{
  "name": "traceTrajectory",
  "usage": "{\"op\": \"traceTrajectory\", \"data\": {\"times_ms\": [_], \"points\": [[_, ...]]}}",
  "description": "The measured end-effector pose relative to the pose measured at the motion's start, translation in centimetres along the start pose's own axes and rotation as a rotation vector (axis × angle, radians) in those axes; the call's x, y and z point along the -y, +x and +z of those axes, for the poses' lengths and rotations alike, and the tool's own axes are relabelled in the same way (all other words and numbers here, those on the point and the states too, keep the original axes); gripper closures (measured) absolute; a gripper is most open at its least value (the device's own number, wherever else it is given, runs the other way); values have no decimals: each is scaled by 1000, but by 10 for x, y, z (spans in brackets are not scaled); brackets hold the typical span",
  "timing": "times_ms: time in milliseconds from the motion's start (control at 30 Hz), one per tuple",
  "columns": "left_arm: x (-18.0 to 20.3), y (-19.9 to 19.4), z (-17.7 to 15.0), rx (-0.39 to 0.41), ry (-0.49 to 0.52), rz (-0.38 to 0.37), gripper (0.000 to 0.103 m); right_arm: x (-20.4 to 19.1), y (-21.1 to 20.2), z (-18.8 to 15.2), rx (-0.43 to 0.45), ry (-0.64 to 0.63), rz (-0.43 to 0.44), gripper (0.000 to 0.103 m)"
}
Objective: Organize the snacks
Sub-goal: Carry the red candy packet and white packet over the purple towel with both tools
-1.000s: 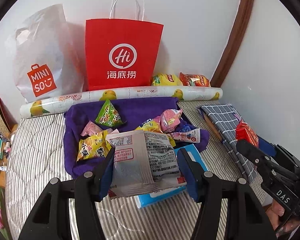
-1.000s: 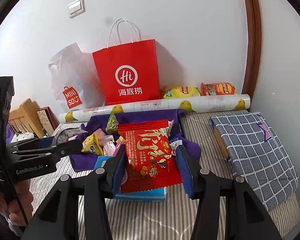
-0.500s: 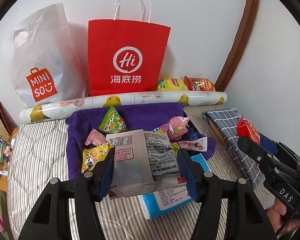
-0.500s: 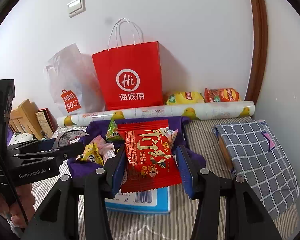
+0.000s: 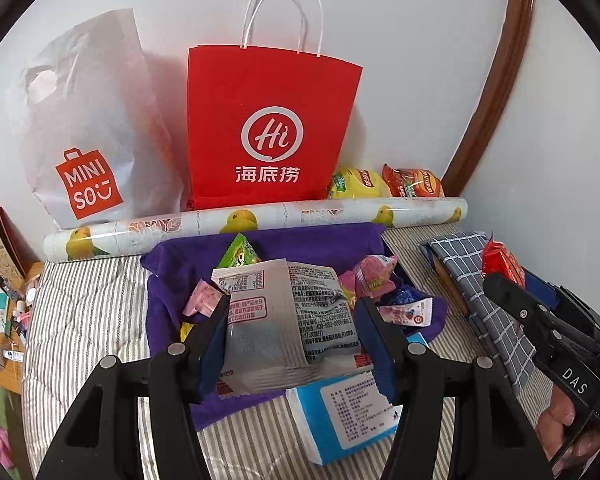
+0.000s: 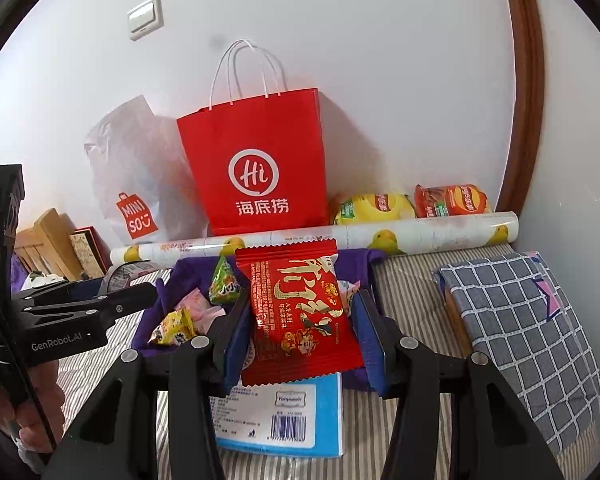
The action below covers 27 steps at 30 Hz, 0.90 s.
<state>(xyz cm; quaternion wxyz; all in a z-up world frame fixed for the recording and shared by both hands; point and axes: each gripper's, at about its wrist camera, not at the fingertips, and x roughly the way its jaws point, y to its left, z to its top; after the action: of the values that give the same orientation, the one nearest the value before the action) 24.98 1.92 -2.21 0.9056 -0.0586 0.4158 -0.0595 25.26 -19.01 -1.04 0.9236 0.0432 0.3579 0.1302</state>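
Currently mid-carry: left gripper (image 5: 290, 334) clamped on a silver-grey snack packet (image 5: 288, 316), right gripper (image 6: 298, 330) on a red snack packet (image 6: 300, 312), both above the purple cloth (image 5: 308, 240) of loose snacks. Next, probably onward to the red paper bag (image 6: 256, 164), then release over its mouth.

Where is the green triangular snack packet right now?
The green triangular packet lies on the purple cloth, just left of the red packet held in the right gripper and in front of the duck-print roll.
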Motion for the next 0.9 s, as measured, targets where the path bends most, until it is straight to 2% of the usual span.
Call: {"op": "traceTrajectory", "data": {"times_ms": [900], "points": [[-16,45,38,-21,-4,30,45,4,65,23,-24,37,27,54]]}}
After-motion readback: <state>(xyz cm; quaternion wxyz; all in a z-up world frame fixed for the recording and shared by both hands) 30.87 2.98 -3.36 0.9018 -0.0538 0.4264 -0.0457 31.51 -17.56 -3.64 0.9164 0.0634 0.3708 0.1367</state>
